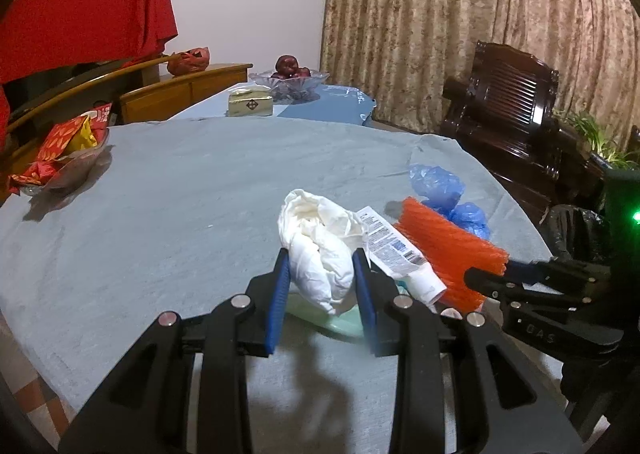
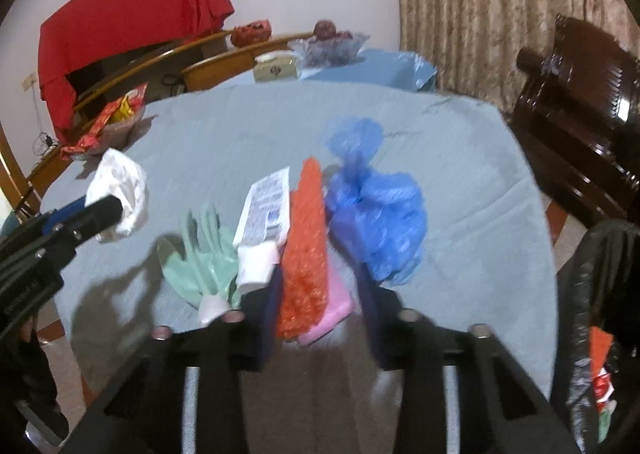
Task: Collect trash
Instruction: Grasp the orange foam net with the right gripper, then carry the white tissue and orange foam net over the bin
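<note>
My left gripper (image 1: 322, 260) is shut on a crumpled white plastic bag (image 1: 320, 238) and holds it above the grey-clothed table (image 1: 160, 214); it also shows in the right wrist view (image 2: 120, 190). A green rubber glove (image 2: 200, 262), a white tube (image 2: 262, 222), an orange foam net (image 2: 306, 250) on a pink piece (image 2: 332, 314), and a crumpled blue plastic bag (image 2: 376, 214) lie on the table. My right gripper (image 2: 320, 294) is open, its fingers on either side of the orange net's near end.
A black trash bag (image 2: 592, 314) hangs open at the table's right edge. A dish of red snack packets (image 1: 68, 150) sits at the far left. A tissue box (image 1: 250, 104) and a fruit bowl (image 1: 290, 78) stand beyond. A dark wooden chair (image 1: 516, 114) is right.
</note>
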Tool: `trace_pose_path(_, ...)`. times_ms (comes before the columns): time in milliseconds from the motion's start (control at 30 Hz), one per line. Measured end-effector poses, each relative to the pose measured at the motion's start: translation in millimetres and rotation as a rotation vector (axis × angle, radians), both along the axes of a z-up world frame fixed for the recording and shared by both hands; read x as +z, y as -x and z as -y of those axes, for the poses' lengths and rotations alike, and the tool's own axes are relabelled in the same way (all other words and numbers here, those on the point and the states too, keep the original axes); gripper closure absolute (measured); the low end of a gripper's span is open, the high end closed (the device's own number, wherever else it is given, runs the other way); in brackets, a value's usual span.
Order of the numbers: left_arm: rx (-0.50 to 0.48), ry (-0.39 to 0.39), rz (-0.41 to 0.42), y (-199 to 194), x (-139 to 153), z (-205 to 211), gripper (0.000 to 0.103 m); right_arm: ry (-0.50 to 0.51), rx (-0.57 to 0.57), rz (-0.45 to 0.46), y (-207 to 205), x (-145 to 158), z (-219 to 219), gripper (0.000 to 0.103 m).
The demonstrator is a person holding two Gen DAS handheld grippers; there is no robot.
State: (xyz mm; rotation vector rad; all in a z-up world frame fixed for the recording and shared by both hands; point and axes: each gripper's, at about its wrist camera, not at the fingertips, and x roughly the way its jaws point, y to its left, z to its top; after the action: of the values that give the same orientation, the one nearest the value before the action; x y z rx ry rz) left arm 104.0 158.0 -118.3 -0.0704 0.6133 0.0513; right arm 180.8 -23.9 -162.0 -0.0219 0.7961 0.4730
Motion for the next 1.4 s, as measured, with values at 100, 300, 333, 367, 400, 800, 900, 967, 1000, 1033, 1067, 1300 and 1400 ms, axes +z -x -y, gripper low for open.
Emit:
trace_pose_path(100,0.001,0.003,-0.002,0.9,-0.2,-0.9,0.073,0.000,0.020,0.006,4.5,1.5,-2.1,0.091)
trace_pose_path(300,-0.007,-0.001,0.009,3.2,2.6,3.3,0.073,-0.006,0.041,0.052,13.5,17.5,-0.4,0.092)
trace_pose_path(333,-0.009,-0.001,0.012,3.8,4.3,4.8,0.073,-0.012,0.039,0.059,15.6,21.6,1.7,0.092)
trace_pose_path(367,-0.012,-0.002,0.015,4.2,5.7,6.0,0.073,-0.015,0.036,0.067,17.6,25.7,3.6,0.092)
trace_pose_path(400,-0.016,-0.002,0.020,5.0,7.7,7.9,0.073,-0.017,0.034,0.072,18.6,28.6,4.9,0.092)
trace_pose_path(800,-0.079,0.002,0.065,10.3,32.5,40.8,0.073,-0.057,-0.019,0.171,42.5,76.6,41.8,0.092)
trace_pose_path(900,-0.098,0.002,0.077,10.3,38.2,51.5,0.073,-0.066,-0.045,0.184,46.3,84.1,53.7,0.092)
trace_pose_path(967,-0.112,0.003,0.084,10.5,41.0,58.8,0.073,-0.069,-0.063,0.191,48.8,87.9,62.2,0.092)
trace_pose_path(1000,-0.121,0.003,0.088,10.4,43.2,64.3,0.073,-0.073,-0.077,0.195,50.1,90.3,68.1,0.092)
trace_pose_path(1033,-0.129,0.004,0.091,10.0,45.0,68.4,0.073,-0.076,-0.085,0.199,51.3,91.7,71.8,0.092)
trace_pose_path(1067,-0.136,0.006,0.094,9.8,46.8,72.4,0.073,-0.075,-0.097,0.205,52.8,93.8,77.2,0.092)
trace_pose_path(1300,-0.212,0.017,0.108,4.8,54.6,109.0,0.073,-0.078,-0.188,0.226,62.6,102.7,119.4,0.092)
trace_pose_path(1400,-0.247,0.024,0.109,1.1,56.0,126.3,0.073,-0.072,-0.221,0.233,68.1,104.7,135.9,0.092)
